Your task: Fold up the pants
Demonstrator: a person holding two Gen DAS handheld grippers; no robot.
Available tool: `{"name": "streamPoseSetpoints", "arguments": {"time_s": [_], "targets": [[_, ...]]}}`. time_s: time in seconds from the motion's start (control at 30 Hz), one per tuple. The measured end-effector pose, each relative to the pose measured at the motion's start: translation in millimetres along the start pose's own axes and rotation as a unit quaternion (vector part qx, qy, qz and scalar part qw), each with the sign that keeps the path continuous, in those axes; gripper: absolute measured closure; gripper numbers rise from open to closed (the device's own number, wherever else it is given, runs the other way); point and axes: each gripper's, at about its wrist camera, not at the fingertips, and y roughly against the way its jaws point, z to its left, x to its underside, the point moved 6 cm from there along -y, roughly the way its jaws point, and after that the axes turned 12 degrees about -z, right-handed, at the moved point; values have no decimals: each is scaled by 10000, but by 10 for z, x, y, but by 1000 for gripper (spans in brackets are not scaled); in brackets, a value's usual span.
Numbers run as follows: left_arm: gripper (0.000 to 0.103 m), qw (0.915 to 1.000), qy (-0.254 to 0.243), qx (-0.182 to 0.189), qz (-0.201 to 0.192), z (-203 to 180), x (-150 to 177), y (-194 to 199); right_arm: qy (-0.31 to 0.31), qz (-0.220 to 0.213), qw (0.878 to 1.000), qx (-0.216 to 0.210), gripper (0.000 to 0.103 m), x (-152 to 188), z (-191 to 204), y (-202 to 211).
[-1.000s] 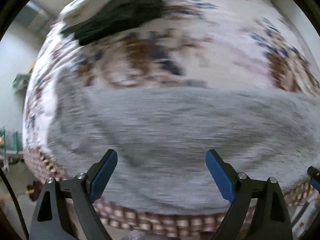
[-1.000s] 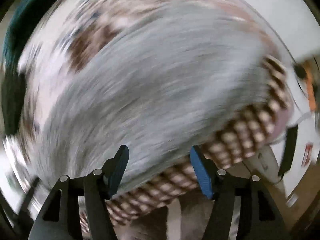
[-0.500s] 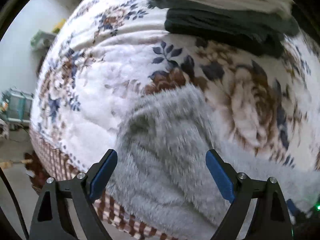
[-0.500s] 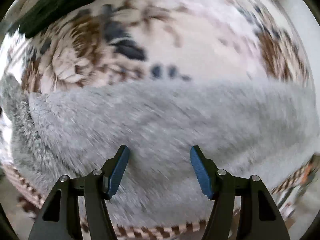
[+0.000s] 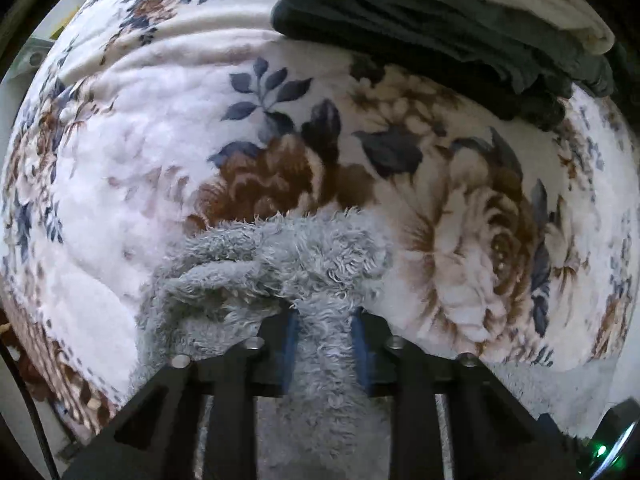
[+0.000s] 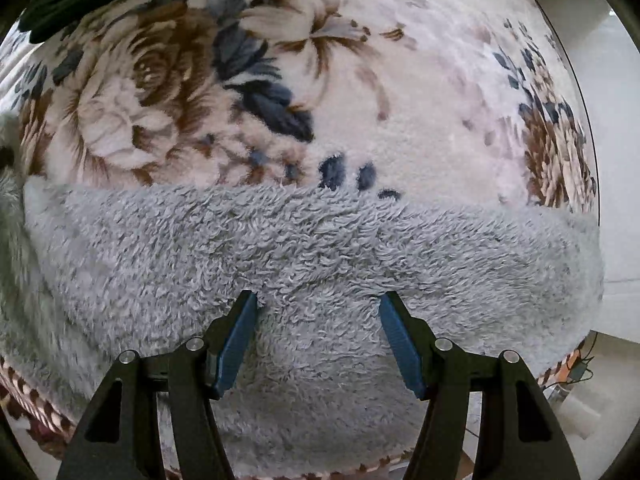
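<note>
The grey fluffy pants (image 6: 312, 240) lie across the near edge of a floral blanket (image 6: 400, 112). My left gripper (image 5: 323, 340) is shut on a bunched end of the pants (image 5: 288, 264), with the fabric pinched between its blue pads and heaped up in front. My right gripper (image 6: 318, 320) is open, its blue pads resting low over the flat spread part of the pants, with fabric between and under them. The pants' right end reaches the blanket's edge.
A stack of folded dark green and cream clothes (image 5: 460, 28) lies at the far side of the blanket (image 5: 160, 160). The blanket's checked border (image 6: 36, 412) runs along the near edge. White floor (image 6: 616, 160) shows beyond the right edge.
My left gripper was open above the pants' end; it has moved down and shut on it. My right gripper has swung to face the spread pants and stays open.
</note>
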Motion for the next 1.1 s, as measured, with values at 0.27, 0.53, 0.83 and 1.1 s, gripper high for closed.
{"name": "streamPoseSetpoints", "arguments": {"time_s": [0.27, 0.53, 0.83, 1.1], "targets": [[90, 9965, 650, -218, -469, 1194, 816, 784, 7, 53, 9994, -339, 37, 203, 110, 176], [75, 9771, 2079, -52, 445, 1854, 1781, 551, -237, 289, 9948, -953, 37, 620, 264, 403], [60, 9636, 2615, 433, 356, 1775, 1846, 651, -2473, 1082, 9489, -1634, 37, 1540, -439, 319], [60, 9546, 2856, 764, 367, 1434, 1604, 408, -4510, 1274, 8571, -2139, 44, 1900, -899, -207]]}}
